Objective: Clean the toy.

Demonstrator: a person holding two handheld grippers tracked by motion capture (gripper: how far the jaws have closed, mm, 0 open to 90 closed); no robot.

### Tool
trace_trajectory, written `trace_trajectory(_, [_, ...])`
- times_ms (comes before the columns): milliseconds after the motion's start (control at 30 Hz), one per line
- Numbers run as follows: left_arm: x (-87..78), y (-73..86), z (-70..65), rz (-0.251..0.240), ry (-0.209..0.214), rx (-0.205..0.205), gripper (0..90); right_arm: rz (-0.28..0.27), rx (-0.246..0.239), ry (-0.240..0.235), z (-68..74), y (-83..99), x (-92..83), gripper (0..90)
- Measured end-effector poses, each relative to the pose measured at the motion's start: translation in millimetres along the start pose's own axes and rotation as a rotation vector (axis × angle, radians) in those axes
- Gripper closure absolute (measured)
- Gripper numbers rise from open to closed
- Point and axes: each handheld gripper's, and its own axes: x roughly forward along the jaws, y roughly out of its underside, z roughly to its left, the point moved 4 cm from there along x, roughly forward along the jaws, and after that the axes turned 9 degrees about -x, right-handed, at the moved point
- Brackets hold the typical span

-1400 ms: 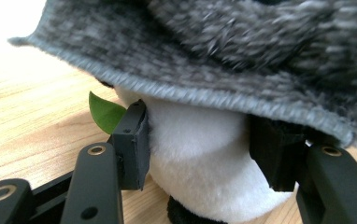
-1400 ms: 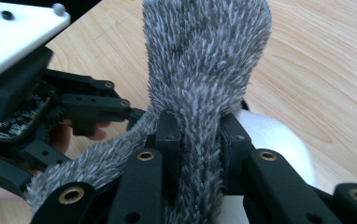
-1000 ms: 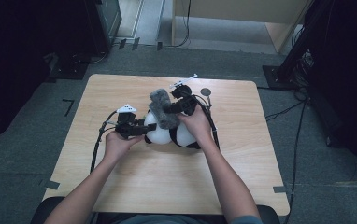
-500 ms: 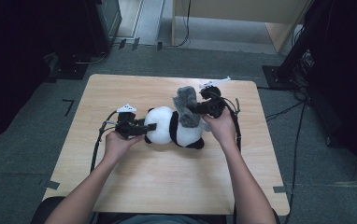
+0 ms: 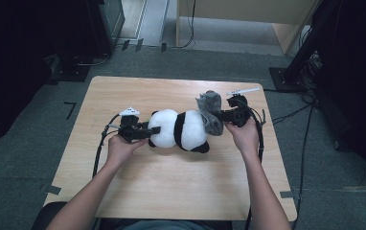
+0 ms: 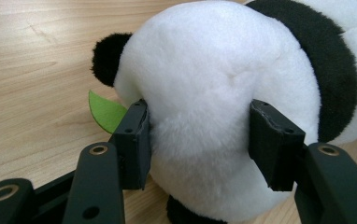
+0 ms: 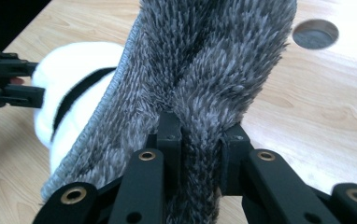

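A black-and-white panda plush (image 5: 181, 129) lies on its side along the wooden table (image 5: 171, 191). My left gripper (image 5: 153, 130) is shut on its white left end, and in the left gripper view the pads (image 6: 132, 135) press into the fur of the panda (image 6: 223, 84) beside a green felt leaf (image 6: 104, 112). My right gripper (image 5: 221, 116) is shut on a grey furry cloth (image 5: 209, 112) at the panda's right end. In the right gripper view the jaws of that gripper (image 7: 200, 128) have just closed a little further on a fold of the cloth (image 7: 204, 60), which hangs over the panda (image 7: 69, 74).
A round cable hole (image 7: 315, 33) is in the table behind the cloth. Black cables trail from both grippers over the table (image 5: 99, 148). Dark equipment (image 5: 99, 24) and a wooden cabinet (image 5: 248, 14) stand on the floor beyond the far edge.
My right gripper has carried the grey cloth to the right, from above the panda's middle to its right end. The panda now lies stretched lengthwise. The left gripper has stayed put.
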Motion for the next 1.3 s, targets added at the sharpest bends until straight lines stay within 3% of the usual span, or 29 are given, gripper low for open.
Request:
trace_trajectory(100, [0.5, 0.4, 0.7, -0.003, -0.002, -0.007, 44.2, -0.017, 0.015, -0.023, 0.6, -0.4, -3.5, 76.6])
trace_trajectory(200, [0.5, 0.4, 0.5, -0.004, -0.003, -0.01, 44.2, -0.054, -0.007, -0.037, 11.0, -10.0, -11.0, 77.1])
trace_trajectory(367, [0.3, 0.5, 0.5, -0.003, -0.002, -0.01, 44.2, -0.09, -0.066, -0.083, 37.7, -33.3, -16.5, 77.1])
trace_trajectory(500, [0.5, 0.7, 0.2, -0.007, 0.0, -0.014, 44.1, -0.098, -0.12, -0.116, 60.6, -52.6, -9.4, 77.1])
trace_trajectory(667, [0.2, 0.7, 0.2, -0.006, 0.0, -0.012, 44.2, -0.081, -0.162, -0.147, 82.5, -72.4, 11.8, 77.0])
trace_trajectory(1000, [0.3, 0.5, -0.5, -0.014, -0.006, -0.008, 44.2, -0.055, -0.171, -0.203, 108.2, -95.3, 51.4, 77.0])
trace_trajectory(1167, [0.2, 0.7, -0.7, -0.016, -0.008, -0.007, 44.1, -0.036, -0.185, -0.216, 121.1, -104.0, 71.3, 76.8])
trace_trajectory(1300, [-0.7, 0.5, -0.2, -0.012, -0.002, -0.006, 44.1, 0.015, -0.178, -0.211, 125.0, -101.6, 93.9, 76.8])
